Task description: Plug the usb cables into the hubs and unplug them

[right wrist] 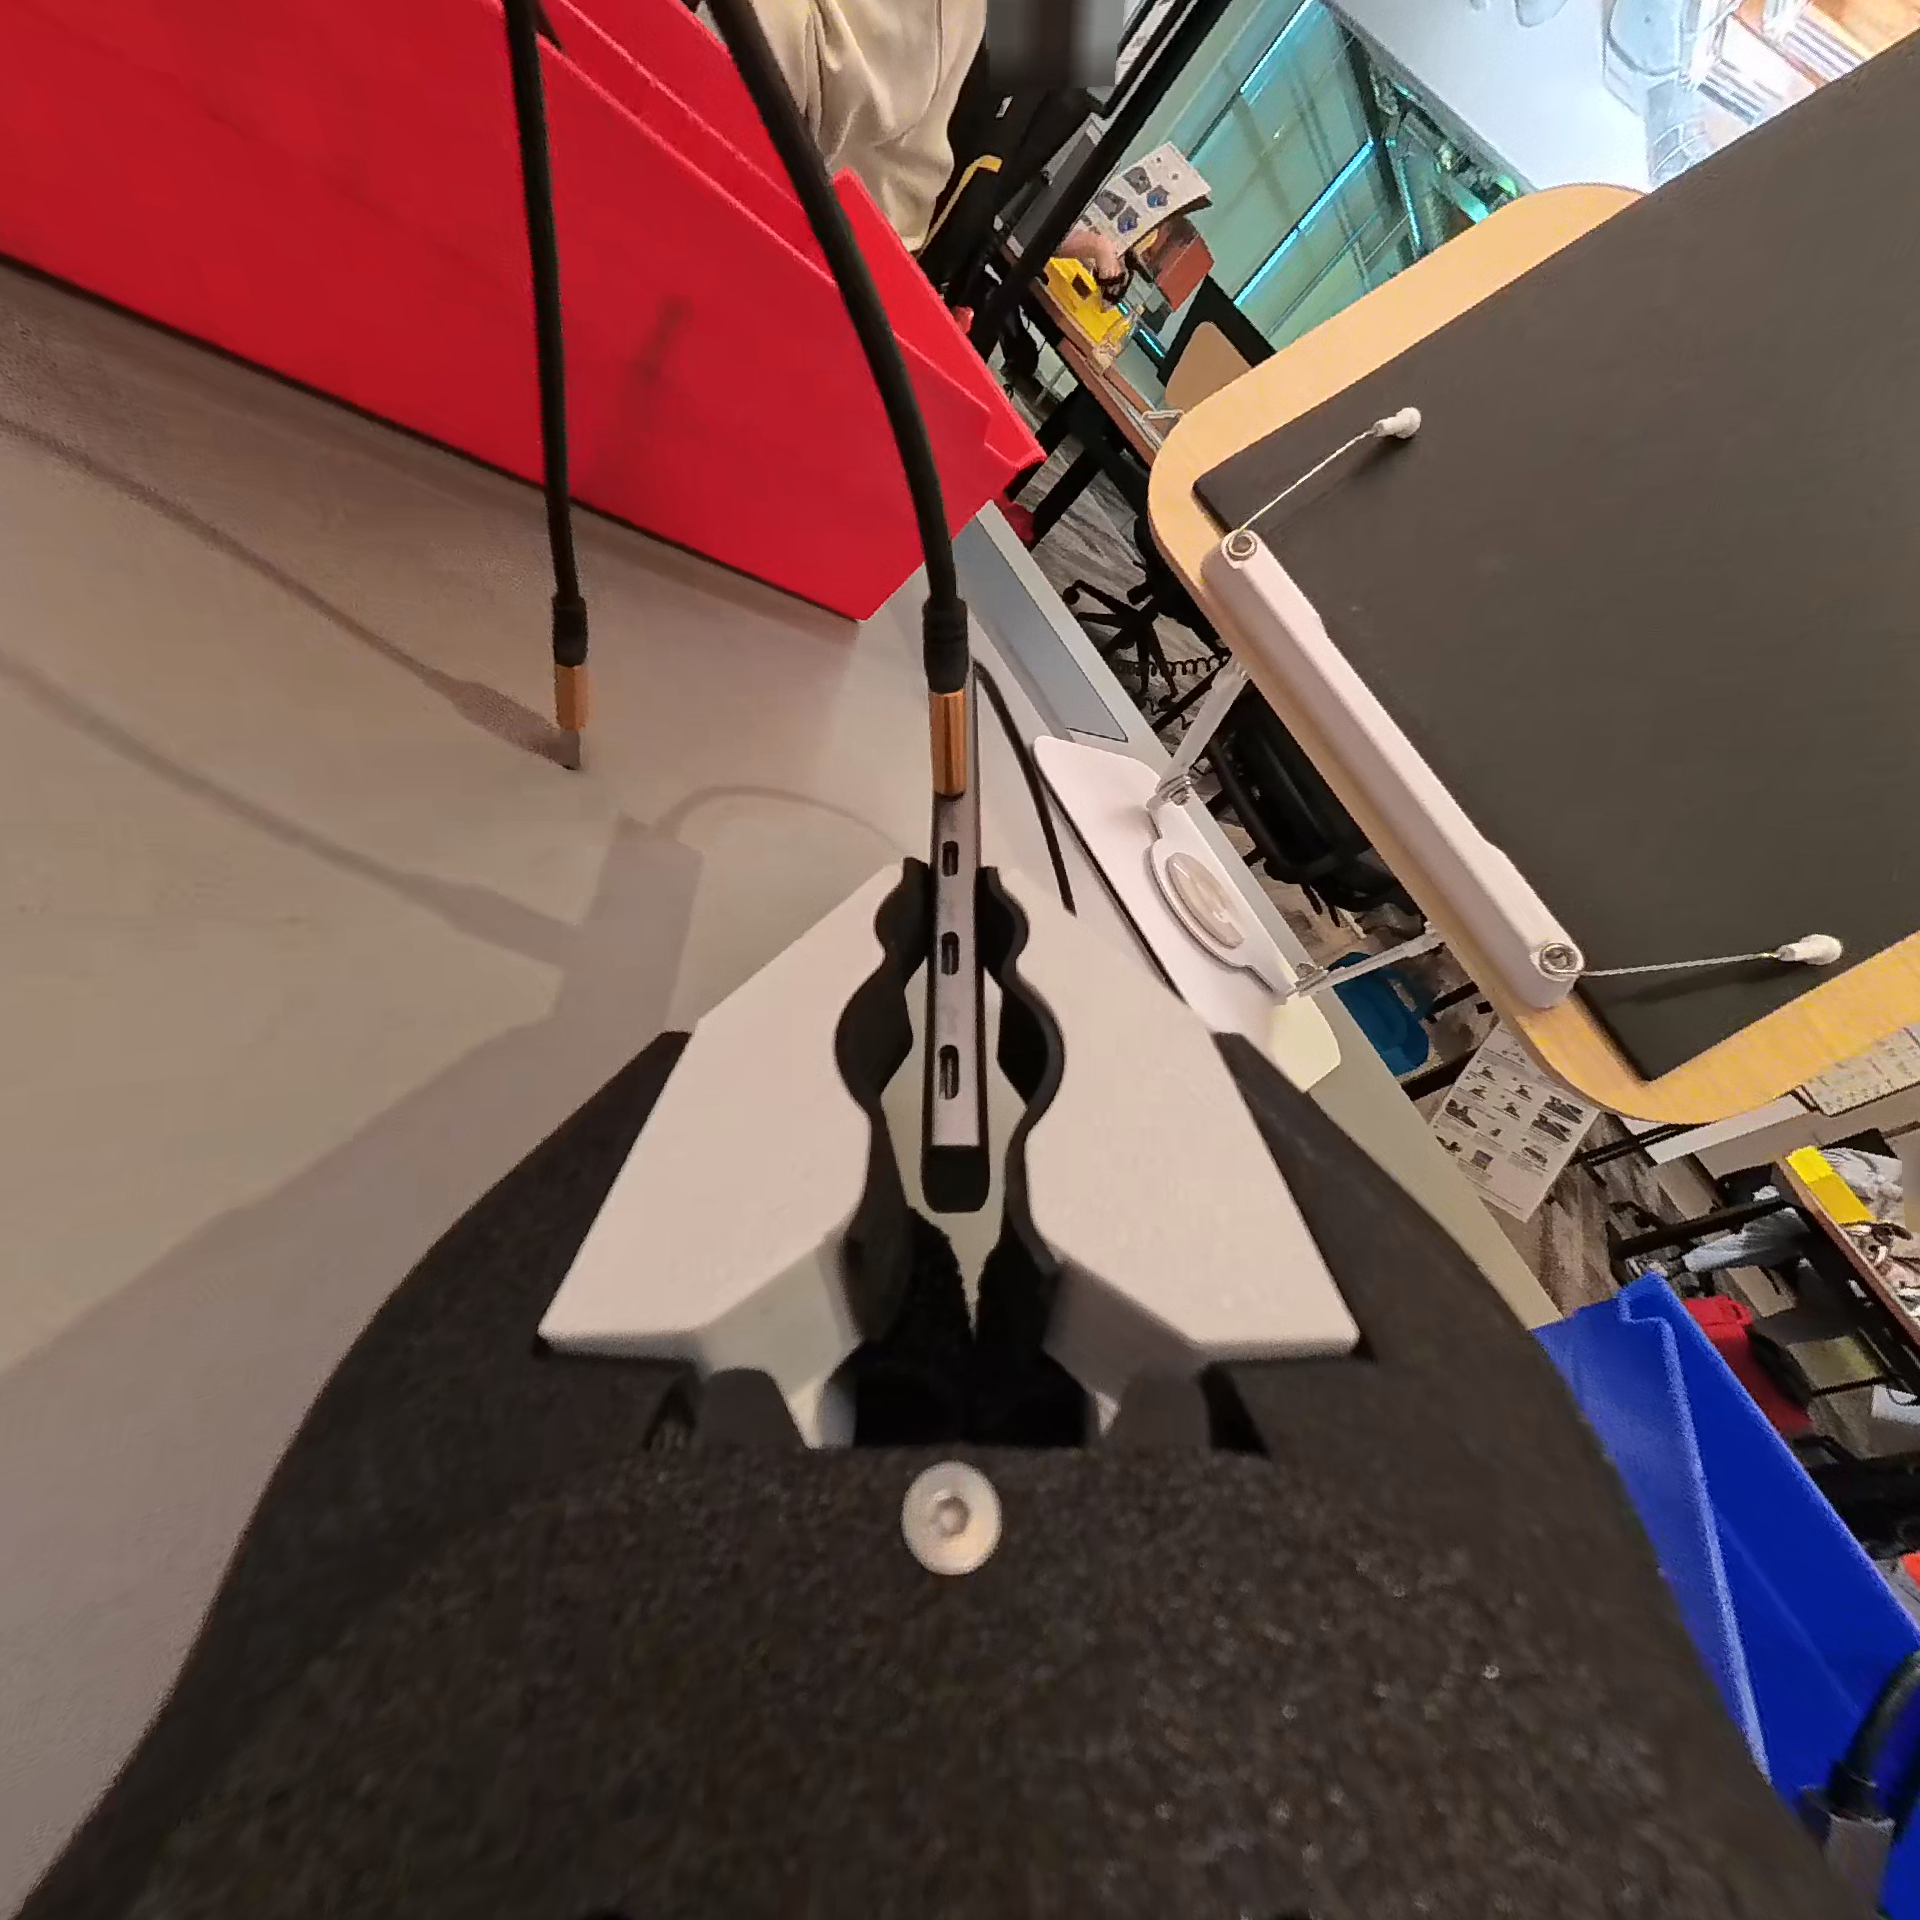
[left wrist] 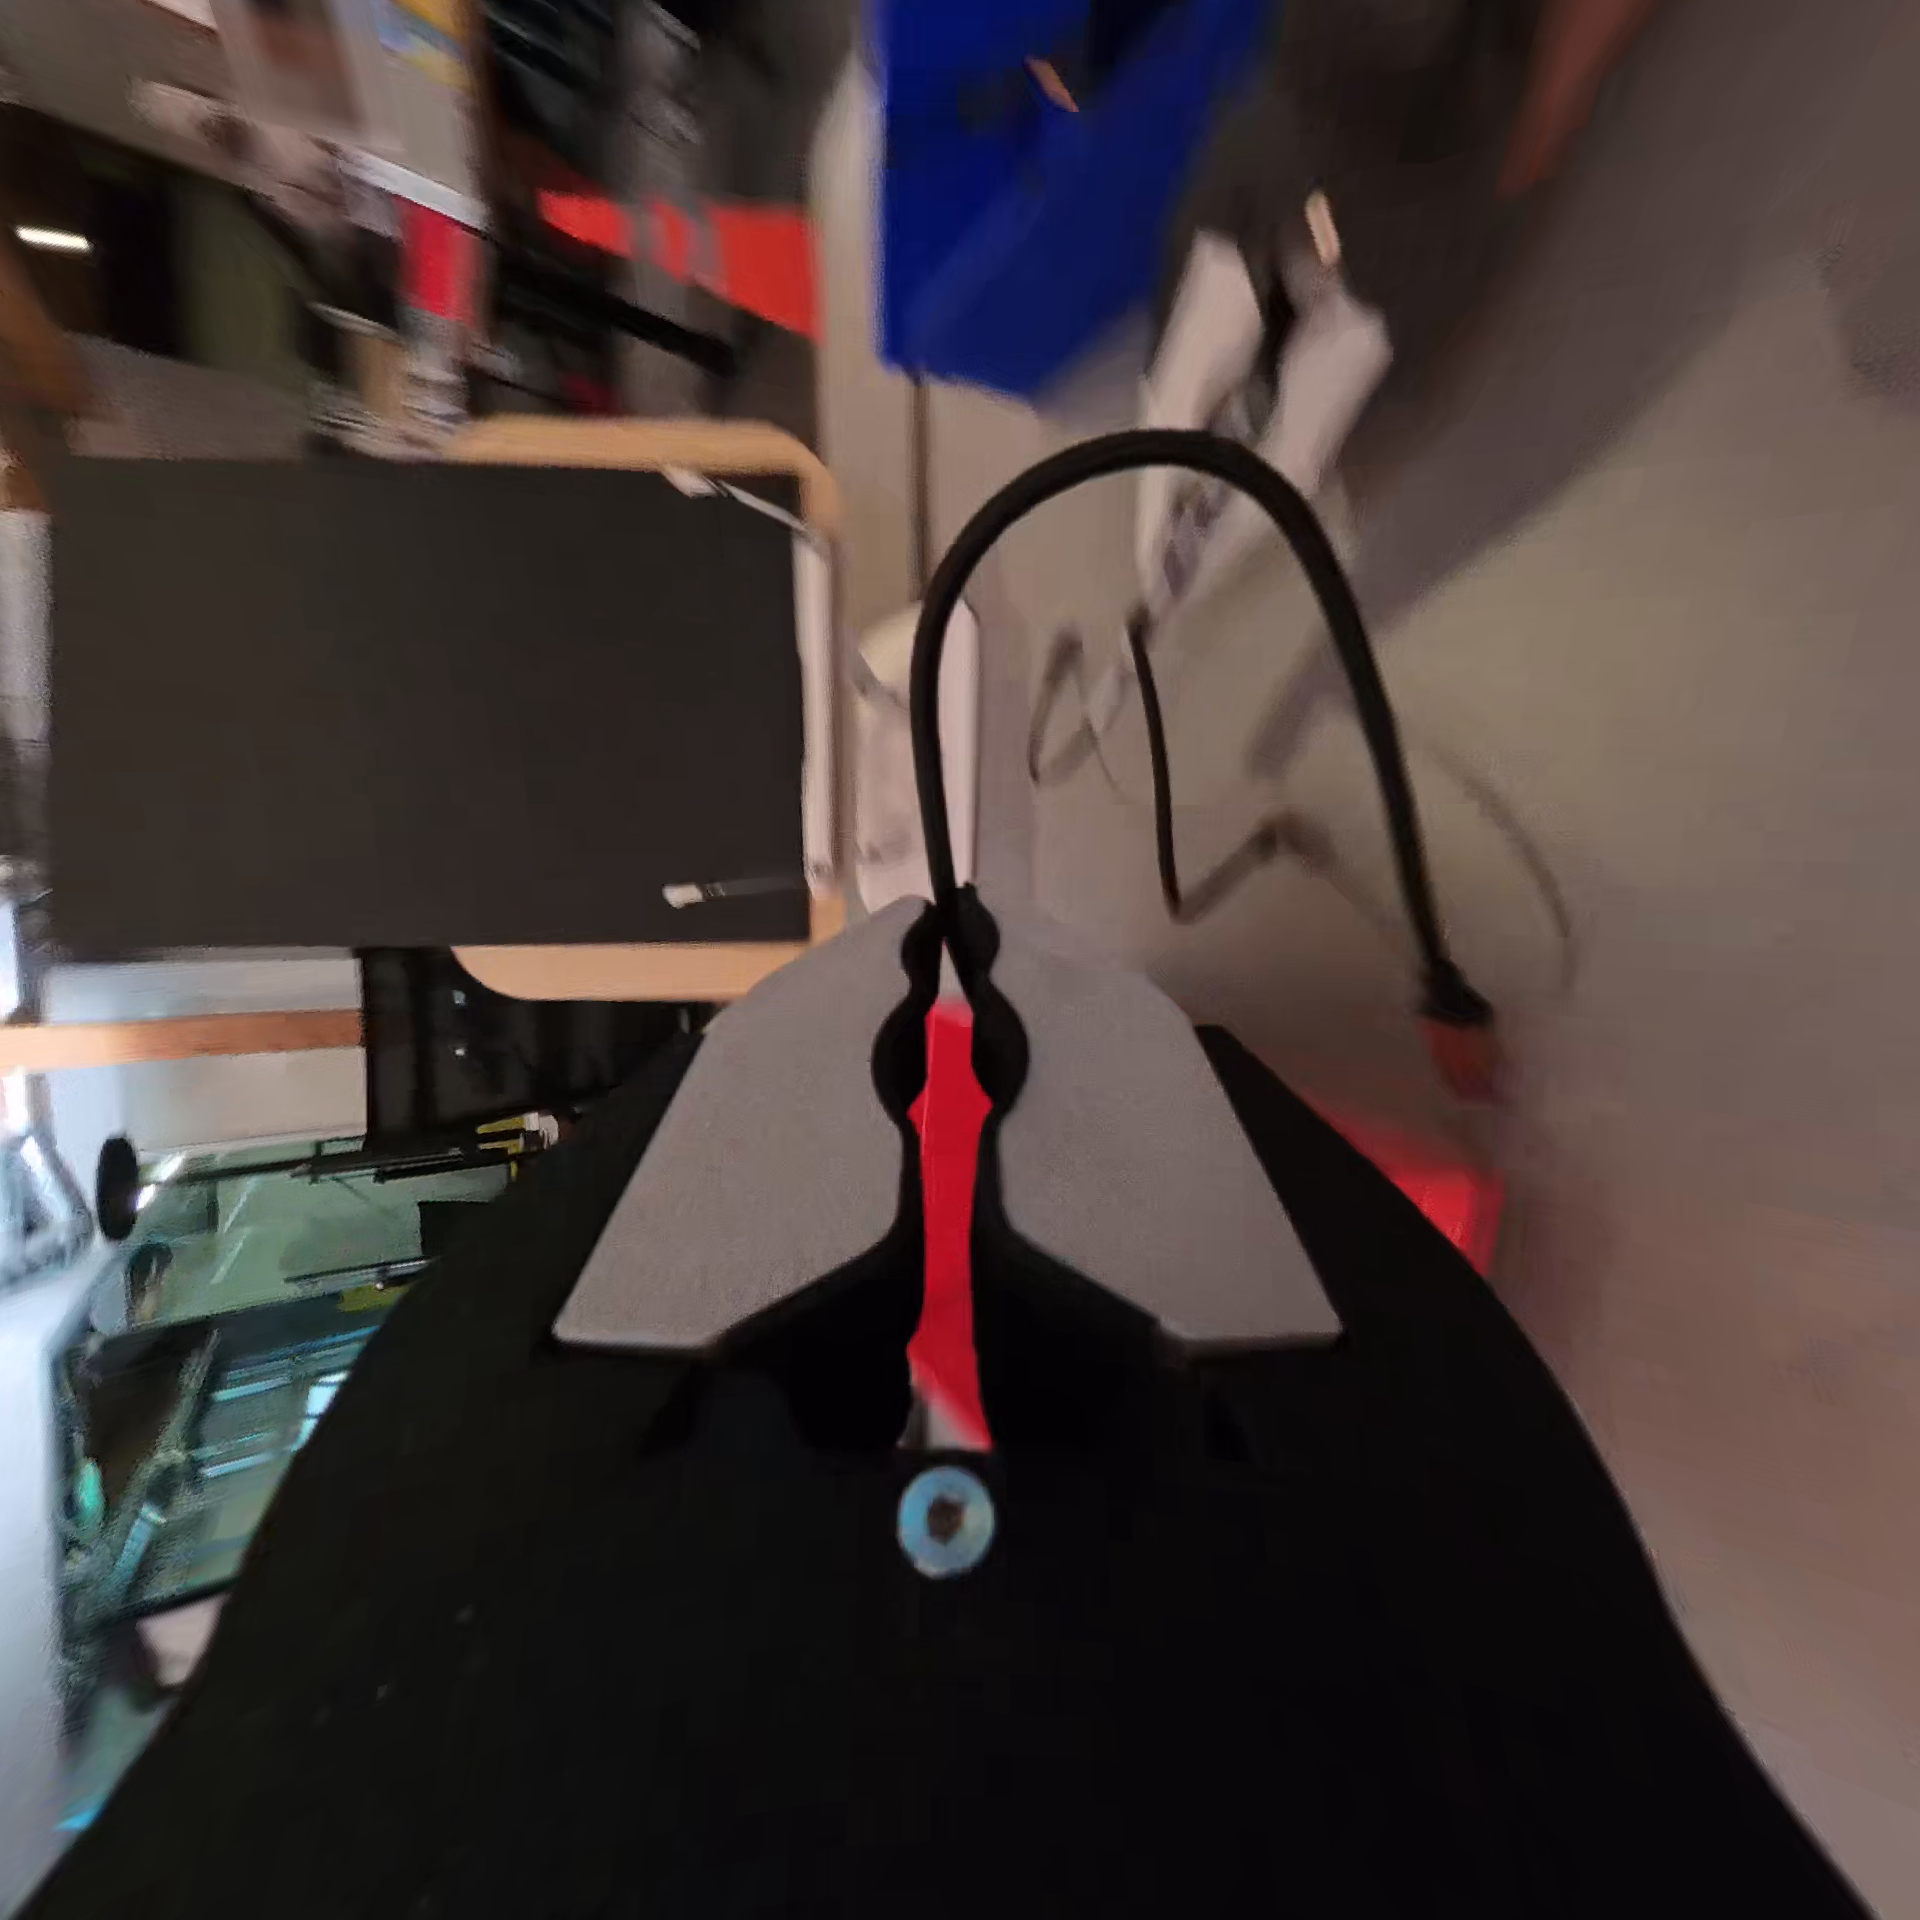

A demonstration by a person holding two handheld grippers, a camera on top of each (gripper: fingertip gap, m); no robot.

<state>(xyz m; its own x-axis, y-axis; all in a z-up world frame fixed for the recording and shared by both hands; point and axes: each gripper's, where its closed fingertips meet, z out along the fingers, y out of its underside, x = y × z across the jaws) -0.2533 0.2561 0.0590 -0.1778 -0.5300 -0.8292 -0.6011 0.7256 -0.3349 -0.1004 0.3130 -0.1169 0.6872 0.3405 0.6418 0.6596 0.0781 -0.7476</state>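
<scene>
In the left wrist view, which is motion-blurred, my left gripper is shut on a thin black cable. The cable loops up from the fingertips and hangs down to a small dark connector at the right. In the right wrist view my right gripper is shut on a slim grey hub with three small ports along its edge. A black cable with a copper-coloured collar runs up from the hub's far end. A second cable end with a copper collar hangs at the left, its tip touching the grey table.
A red bin stands on the table behind the cables and shows behind my left gripper. A blue bin is at lower right; one shows in the left wrist view. A black board with wooden rim and white stand lie right.
</scene>
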